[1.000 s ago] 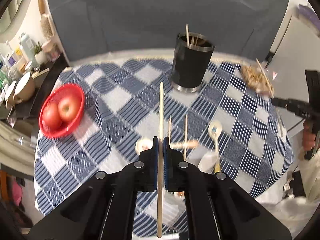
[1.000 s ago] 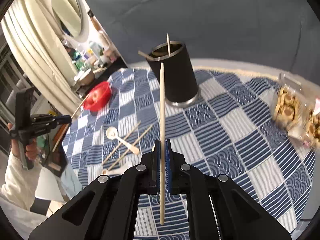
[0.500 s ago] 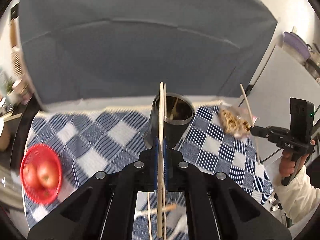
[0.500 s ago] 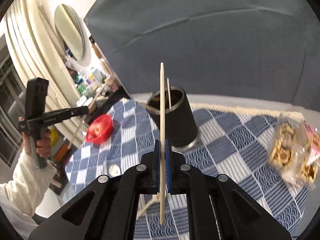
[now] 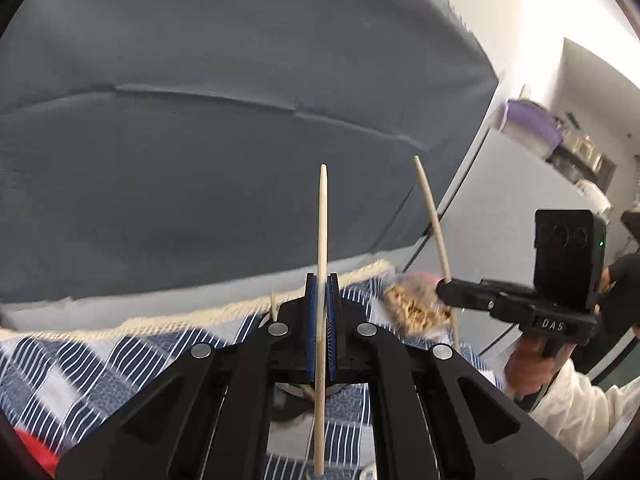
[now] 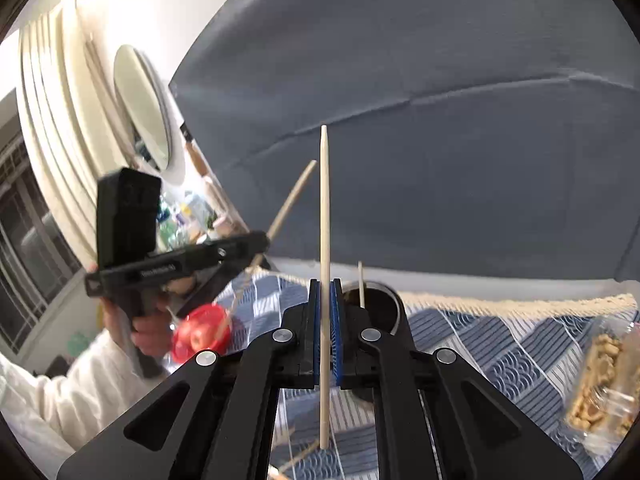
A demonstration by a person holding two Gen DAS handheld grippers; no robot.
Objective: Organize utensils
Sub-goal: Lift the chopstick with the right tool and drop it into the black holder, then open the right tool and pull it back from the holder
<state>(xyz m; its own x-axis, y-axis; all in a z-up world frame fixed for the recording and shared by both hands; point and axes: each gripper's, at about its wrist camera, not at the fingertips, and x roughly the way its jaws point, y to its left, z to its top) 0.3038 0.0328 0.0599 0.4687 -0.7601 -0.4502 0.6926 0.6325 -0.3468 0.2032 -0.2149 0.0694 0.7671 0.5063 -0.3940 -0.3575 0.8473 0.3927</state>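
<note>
Chopstick, pale wood, stands upright pinched between the blue pads of the left gripper; a second chopstick is pinched the same way in the right gripper; each stick runs through its claw, tip well above, butt below. The black utensil cup sits on the blue checked cloth, just behind the right claw and mostly hidden; to do the drop well, probably centre each butt over the rim before letting go.
</note>
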